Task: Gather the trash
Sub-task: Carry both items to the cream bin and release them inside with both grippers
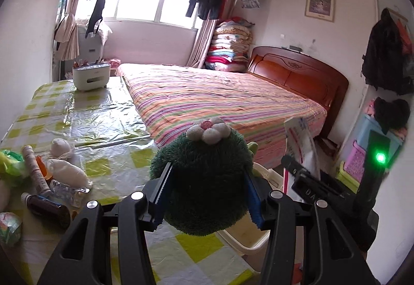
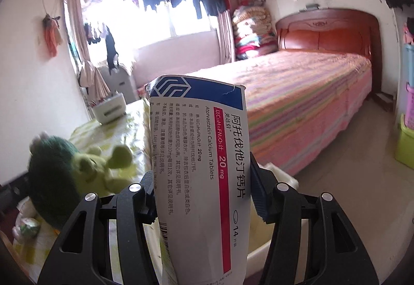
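The fingers (image 1: 165, 181) of the left gripper (image 1: 207, 186) were pressed into both flanks of a dark green plush toy (image 1: 207, 181) with a white and pink flower on top, so that it was gripped and carried above the near edge of the table (image 1: 108, 114), which wore a yellow-checked plastic cloth. The right gripper (image 2: 204, 189) was clamped on a flattened white and blue atorvastatin tablet box (image 2: 201, 168), its fingers (image 2: 258, 194) bearing on the box's two long edges and the box standing nearly upright. The step in hand looked like the carry: both pieces were lifted and on the way to a drop-off. A cream plastic bin (image 1: 248, 238) sat just below and beyond the table edge, under the plush toy, and its rim also showed beneath the tablet box in the right wrist view; what lay inside it could not be made out. The next move probably called for bringing each gripper over that rim and opening the jaws one at a time, so the box would not catch on the plush. Still on the table at the left lay a brown medicine bottle (image 1: 47, 207), a blister pack (image 1: 67, 190), a white tube (image 1: 35, 168) and crumpled white tissues (image 1: 68, 171). A white tissue holder (image 1: 90, 75) at the far end carried a few small items on top.
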Demonstrator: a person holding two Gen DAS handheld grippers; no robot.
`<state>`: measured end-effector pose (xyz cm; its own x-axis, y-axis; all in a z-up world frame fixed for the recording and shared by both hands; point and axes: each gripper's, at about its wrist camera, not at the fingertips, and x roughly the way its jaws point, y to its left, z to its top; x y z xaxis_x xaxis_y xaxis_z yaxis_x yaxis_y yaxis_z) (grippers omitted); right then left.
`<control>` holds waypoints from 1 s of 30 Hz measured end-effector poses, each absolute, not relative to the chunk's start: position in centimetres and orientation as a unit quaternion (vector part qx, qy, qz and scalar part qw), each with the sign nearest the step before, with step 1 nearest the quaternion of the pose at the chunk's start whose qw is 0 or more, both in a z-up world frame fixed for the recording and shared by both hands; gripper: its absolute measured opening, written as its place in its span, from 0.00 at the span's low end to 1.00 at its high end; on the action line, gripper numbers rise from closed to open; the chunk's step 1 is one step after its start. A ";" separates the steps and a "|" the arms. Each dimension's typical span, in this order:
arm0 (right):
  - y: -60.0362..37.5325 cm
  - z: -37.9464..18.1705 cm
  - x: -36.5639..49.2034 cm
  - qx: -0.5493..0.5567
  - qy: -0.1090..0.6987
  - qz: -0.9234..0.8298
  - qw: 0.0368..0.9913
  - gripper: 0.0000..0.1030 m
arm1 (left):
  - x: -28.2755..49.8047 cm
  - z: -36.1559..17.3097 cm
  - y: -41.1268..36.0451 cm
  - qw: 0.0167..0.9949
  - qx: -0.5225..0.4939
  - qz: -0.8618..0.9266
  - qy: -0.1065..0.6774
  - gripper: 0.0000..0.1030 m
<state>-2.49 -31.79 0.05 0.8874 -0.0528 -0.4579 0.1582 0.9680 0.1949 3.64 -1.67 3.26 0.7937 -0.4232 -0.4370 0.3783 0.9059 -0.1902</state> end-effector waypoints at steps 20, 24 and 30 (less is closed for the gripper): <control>-34.4 -2.0 0.1 0.159 0.266 -0.042 0.950 0.53 | 4.1 1.1 -5.0 0.941 -0.021 -0.211 0.264 0.49; -35.0 -2.4 0.6 0.171 0.275 -0.044 0.945 0.56 | 4.3 1.0 -5.5 0.940 -0.018 -0.214 0.265 0.49; -36.6 -2.9 1.0 0.199 0.273 -0.045 0.940 0.74 | 4.7 0.6 -6.3 0.938 -0.013 -0.217 0.270 0.49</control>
